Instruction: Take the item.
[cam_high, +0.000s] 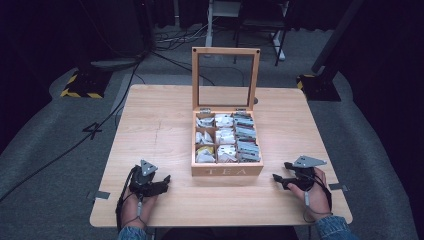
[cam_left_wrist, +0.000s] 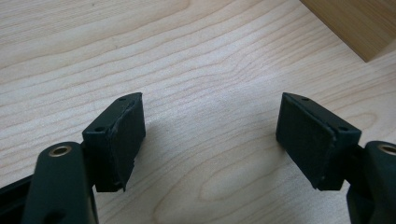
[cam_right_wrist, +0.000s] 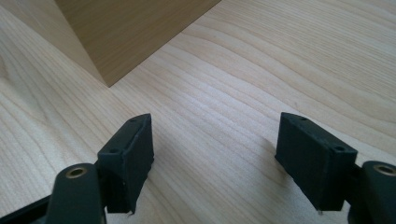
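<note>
one tea box (cam_high: 227, 170); nine compartments; two grippers; one table (cam_high: 155, 130)

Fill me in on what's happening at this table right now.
A person sits at a wooden table with a two-jaw gripper in each hand. An open wooden tea box, lid upright, stands in the middle, its compartments filled with tea bags. The left gripper and the right gripper rest on the table on either side of the box front, both with jaws open and empty. Nothing is being held.

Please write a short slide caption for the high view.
Open tea box on table, flanked by open left gripper and right gripper.
</note>
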